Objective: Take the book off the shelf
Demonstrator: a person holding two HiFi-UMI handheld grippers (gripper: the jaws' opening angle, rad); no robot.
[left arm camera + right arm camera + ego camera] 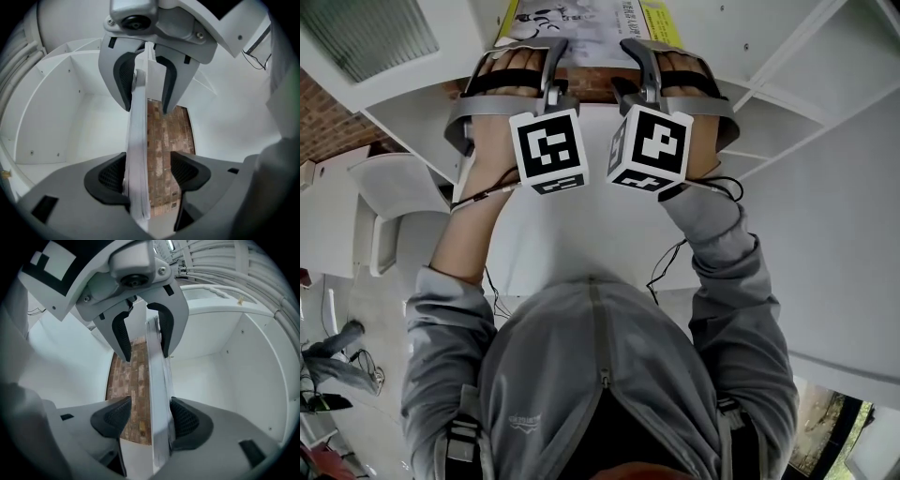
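In the head view a thin book [581, 28] with a yellow and white cover lies across the top, in front of the white shelf [825, 187]. My left gripper [551, 70] and right gripper [639, 67] reach onto its near edge side by side. In the left gripper view the book [138, 154] runs edge-on between the jaws of my left gripper [149, 173], against the left pad and apart from the right pad. In the right gripper view the book [159, 394] lies against the right pad of my right gripper [151, 416], with a gap to the left pad. Both grippers are open around it.
White shelf compartments [56, 122] surround the book on every side. A brick surface [168, 136] shows behind it, and brick [333, 122] also appears at the left. A white chair-like object [384, 202] stands at the lower left. Thin cables [487, 194] trail from both grippers.
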